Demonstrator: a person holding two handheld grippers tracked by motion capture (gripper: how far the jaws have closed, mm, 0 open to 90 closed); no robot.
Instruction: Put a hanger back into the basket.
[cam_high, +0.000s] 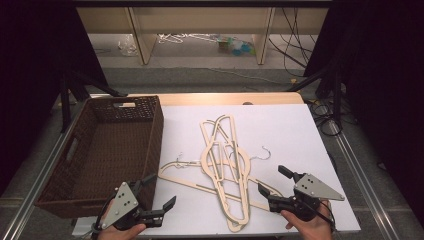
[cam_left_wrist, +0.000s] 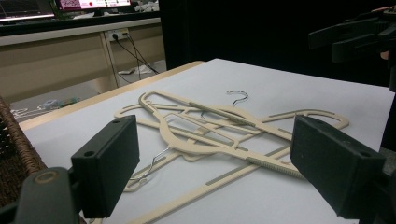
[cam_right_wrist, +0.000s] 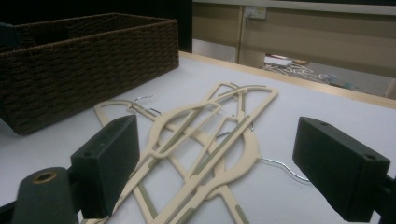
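On the white desk (cam_high: 300, 130), a tangled pile of hangers (cam_high: 225, 165) is lying just right of the wicker basket (cam_high: 107, 145), which is sitting empty, so I judge that the sorting is yet to begin. The left gripper (cam_high: 159, 192) and right gripper (cam_high: 272, 181) are hovering near the pile, fingers spread wide, gripping nothing; crossed frames and hooks may snag.

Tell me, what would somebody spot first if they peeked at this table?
Probably the tangled pile of cream hangers in the middle of the white table, with thin metal hooks poking out. Next, the big dark woven basket at the left edge. Nearest the person, the left gripper and right gripper wait open, either side of the pile.
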